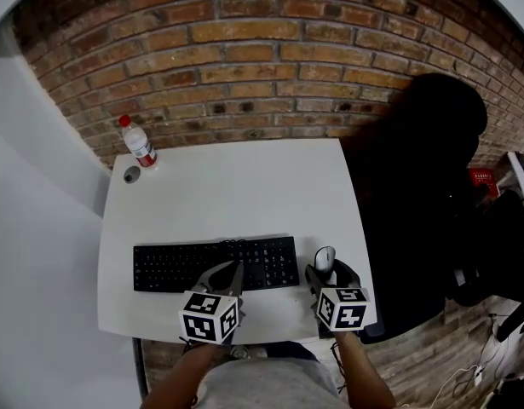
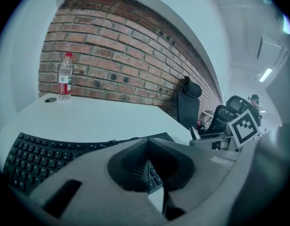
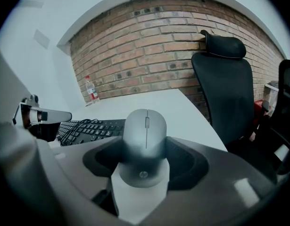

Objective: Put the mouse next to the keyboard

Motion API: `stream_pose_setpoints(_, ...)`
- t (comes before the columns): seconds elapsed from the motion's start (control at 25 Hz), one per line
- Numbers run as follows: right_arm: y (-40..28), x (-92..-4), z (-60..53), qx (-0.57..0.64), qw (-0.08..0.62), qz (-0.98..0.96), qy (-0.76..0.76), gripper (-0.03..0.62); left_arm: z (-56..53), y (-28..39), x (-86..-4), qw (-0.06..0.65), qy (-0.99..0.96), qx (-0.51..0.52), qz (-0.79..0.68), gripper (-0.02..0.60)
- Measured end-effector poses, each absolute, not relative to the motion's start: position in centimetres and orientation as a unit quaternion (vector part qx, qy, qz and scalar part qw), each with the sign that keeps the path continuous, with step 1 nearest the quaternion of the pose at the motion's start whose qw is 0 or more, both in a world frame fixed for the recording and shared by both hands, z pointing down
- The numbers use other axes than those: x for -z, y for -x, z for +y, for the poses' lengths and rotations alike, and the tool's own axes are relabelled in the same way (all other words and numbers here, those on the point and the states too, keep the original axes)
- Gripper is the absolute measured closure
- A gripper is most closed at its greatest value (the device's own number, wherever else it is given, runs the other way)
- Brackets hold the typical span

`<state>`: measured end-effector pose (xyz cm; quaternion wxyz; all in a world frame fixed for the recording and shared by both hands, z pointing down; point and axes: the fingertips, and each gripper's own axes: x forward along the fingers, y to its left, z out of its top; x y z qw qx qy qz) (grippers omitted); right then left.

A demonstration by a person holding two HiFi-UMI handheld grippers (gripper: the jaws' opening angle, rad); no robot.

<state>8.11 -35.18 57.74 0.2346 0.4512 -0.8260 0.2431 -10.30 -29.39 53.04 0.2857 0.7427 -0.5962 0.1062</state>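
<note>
A grey mouse (image 1: 325,259) (image 3: 145,135) sits low on the white table (image 1: 236,186), just right of the black keyboard (image 1: 215,264) (image 3: 88,126). My right gripper (image 1: 327,271) (image 3: 144,144) is shut on the mouse, one jaw against each side. I cannot tell whether the mouse rests on the table or hangs just above it. My left gripper (image 1: 232,267) (image 2: 147,147) is shut and empty, with its jaws meeting over the keyboard's (image 2: 36,157) front right part.
A water bottle (image 1: 139,143) (image 2: 65,76) with a red cap stands at the table's far left corner, beside a round cable hole (image 1: 131,175). A black office chair (image 1: 423,194) (image 3: 225,88) stands close to the table's right edge. A brick wall runs behind.
</note>
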Motion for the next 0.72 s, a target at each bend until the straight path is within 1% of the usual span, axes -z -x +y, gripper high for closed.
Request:
stream_pose_setpoints(0.36, -8.5, -59.8, -36.1, -0.259, 0.287, -0.802, -0.456, 0.295, -30.2, 10.7, -53.4, 0.293, -0.732, -0.103, -0.606, 0.595)
stream_pose_setpoints(0.72, -8.3, -60.5, -36.8, -0.269, 0.299, -0.793, -0.458, 0.296, -30.4, 11.4, -53.6, 0.298, -0.722, -0.100, -0.617, 0.595)
